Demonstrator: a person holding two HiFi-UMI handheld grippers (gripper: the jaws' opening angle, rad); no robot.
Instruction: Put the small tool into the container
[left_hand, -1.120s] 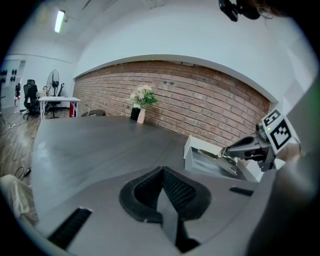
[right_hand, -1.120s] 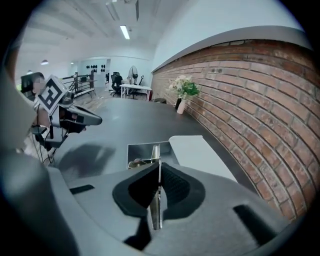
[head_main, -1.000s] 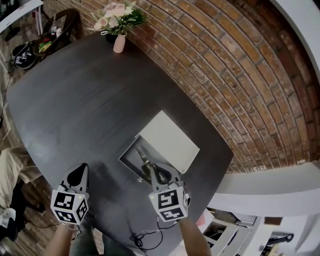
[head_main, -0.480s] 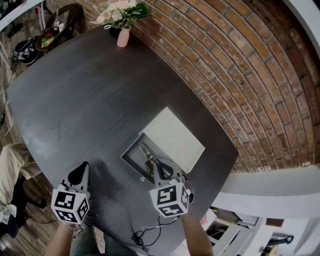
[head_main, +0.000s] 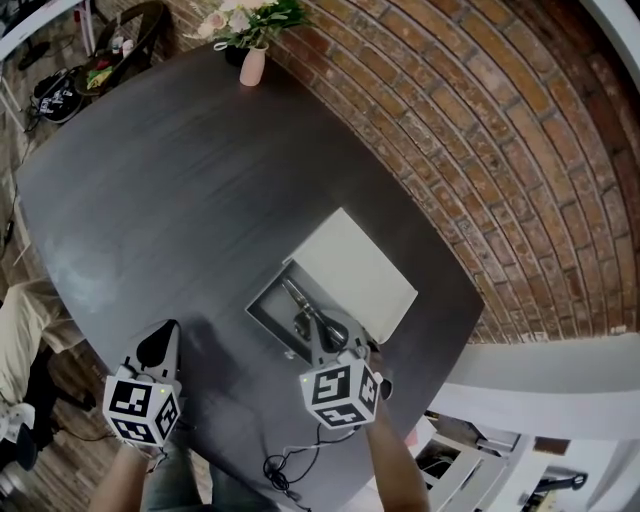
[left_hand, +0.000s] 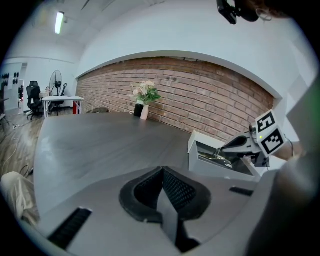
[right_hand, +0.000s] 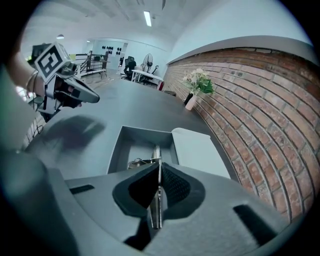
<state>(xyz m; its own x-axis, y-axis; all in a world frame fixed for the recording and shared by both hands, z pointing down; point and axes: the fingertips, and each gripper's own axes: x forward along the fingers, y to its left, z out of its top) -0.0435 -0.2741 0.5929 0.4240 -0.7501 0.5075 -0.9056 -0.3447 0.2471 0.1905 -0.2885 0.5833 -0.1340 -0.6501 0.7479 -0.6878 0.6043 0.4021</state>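
Note:
An open grey container (head_main: 262, 306) lies on the dark table (head_main: 170, 200), its pale lid (head_main: 352, 270) flat beside it toward the brick wall. My right gripper (head_main: 322, 338) is shut on a small metal tool (head_main: 298, 305) with dark handles. The tool's tip reaches down into the container. In the right gripper view the tool (right_hand: 156, 152) runs up between the pads of the right gripper (right_hand: 159, 176), over the container (right_hand: 119, 145) and next to the lid (right_hand: 197, 150). My left gripper (head_main: 156, 346) hangs shut and empty over the table's near edge, left of the container (left_hand: 216, 162).
A pink vase of flowers (head_main: 252, 62) stands at the table's far end. A dark cable (head_main: 285, 465) lies near the front edge behind the right gripper. The brick wall (head_main: 480, 150) runs along the table's right side.
My right gripper has sunk a little with the tool toward the container and rolled slightly. The left gripper has stayed where it was.

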